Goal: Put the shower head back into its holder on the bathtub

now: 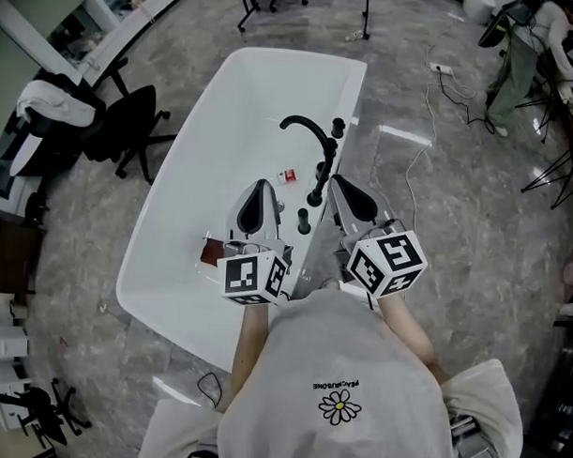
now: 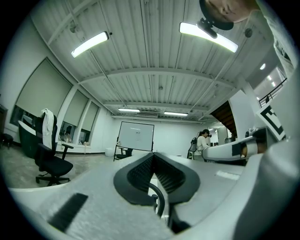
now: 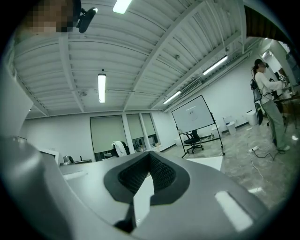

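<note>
A white bathtub stands on the grey floor below me. On its right rim are a black curved spout, black knobs, and a slim black hand shower that stands upright by the rim. My left gripper hangs over the tub's inside, shut and empty. My right gripper hovers just right of the hand shower, also shut and empty. In the left gripper view the pads meet and the spout shows below them. In the right gripper view the pads meet too.
Inside the tub lie a small red item and a brown piece. Black office chairs stand at the left. Cables run over the floor at the right. A wheeled whiteboard and a person are farther off.
</note>
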Tool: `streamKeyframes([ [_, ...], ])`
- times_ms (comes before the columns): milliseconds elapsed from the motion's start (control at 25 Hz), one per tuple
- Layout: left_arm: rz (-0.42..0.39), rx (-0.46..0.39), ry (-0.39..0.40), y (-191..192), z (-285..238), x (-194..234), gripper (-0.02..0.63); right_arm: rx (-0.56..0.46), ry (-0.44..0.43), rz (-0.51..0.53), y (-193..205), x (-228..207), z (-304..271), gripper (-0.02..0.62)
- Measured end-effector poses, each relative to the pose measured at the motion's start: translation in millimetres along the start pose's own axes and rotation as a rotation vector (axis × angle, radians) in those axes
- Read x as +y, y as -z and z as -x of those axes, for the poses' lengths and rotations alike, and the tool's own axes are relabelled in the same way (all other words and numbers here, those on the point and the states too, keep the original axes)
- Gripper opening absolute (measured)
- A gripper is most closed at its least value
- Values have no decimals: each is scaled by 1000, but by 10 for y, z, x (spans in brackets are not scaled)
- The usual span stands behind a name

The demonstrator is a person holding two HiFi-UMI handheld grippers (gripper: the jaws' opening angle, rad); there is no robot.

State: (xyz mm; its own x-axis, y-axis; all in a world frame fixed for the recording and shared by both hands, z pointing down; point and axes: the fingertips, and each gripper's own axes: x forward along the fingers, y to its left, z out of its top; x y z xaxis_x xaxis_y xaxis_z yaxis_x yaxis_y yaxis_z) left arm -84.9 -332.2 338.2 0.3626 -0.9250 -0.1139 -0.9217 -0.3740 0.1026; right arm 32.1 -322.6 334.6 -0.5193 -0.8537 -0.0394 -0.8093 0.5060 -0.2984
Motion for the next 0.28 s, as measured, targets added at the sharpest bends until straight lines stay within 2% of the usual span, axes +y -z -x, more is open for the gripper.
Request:
streamKeyframes([
  [280, -1, 0, 1, 52, 17, 5, -3, 0, -10, -10, 94, 15, -37, 6],
])
